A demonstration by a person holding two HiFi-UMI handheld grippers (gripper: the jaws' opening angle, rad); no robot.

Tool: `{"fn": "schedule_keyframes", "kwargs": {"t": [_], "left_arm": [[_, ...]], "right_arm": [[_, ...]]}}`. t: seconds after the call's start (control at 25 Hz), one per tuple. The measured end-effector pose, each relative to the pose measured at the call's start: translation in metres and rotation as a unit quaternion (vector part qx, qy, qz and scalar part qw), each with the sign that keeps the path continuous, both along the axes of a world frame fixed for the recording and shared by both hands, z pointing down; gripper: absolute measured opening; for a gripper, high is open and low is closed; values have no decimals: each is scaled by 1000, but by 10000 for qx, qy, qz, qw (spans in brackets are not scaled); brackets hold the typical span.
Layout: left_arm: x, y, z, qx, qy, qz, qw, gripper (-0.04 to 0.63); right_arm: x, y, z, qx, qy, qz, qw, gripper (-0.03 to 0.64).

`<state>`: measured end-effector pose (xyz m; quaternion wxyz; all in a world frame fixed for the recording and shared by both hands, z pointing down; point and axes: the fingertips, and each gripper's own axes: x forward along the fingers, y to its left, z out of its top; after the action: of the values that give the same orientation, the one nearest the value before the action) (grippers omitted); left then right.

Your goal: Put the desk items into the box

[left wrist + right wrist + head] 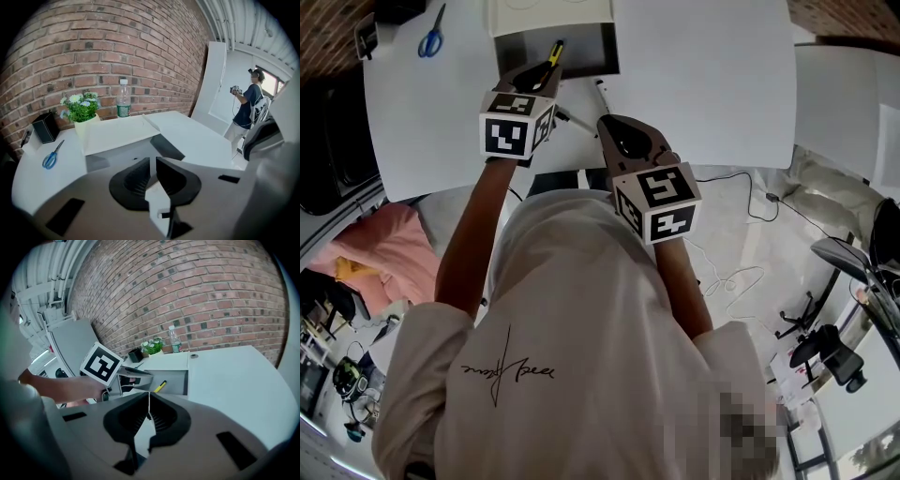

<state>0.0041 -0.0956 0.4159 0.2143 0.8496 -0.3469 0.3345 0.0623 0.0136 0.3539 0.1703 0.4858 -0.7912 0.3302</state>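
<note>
A slim yellow pen (555, 52) lies inside the rectangular, matte white box (594, 54).

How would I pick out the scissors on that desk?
Start at the brick wall behind the white desk. At the desk's left end, in front of the black holder and beside the potted plant, lie the scissors: the only blue-handled thing there.

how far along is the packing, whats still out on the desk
Done: a yellow pen lies inside the box. In hand: nothing. The left tongs stand slightly apart and empty over the box; the right tongs are shut and empty. Left: the blue scissors lie out on the desk, and a pen-like item lies beside the box.
</note>
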Motion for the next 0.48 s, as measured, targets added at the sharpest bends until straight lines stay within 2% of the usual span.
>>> {"fn": "schedule_keyframes", "kwargs": {"t": [0.2, 0.48], "left_arm": [[-6, 10, -7, -50, 92, -171, 9998, 34], [-11, 27, -14, -242, 422, -449, 9978, 28]], "right_arm": [[0, 0, -2, 37, -1, 3, 10000, 26], [0, -1, -3, 81, 7, 29, 10000, 26]]}}
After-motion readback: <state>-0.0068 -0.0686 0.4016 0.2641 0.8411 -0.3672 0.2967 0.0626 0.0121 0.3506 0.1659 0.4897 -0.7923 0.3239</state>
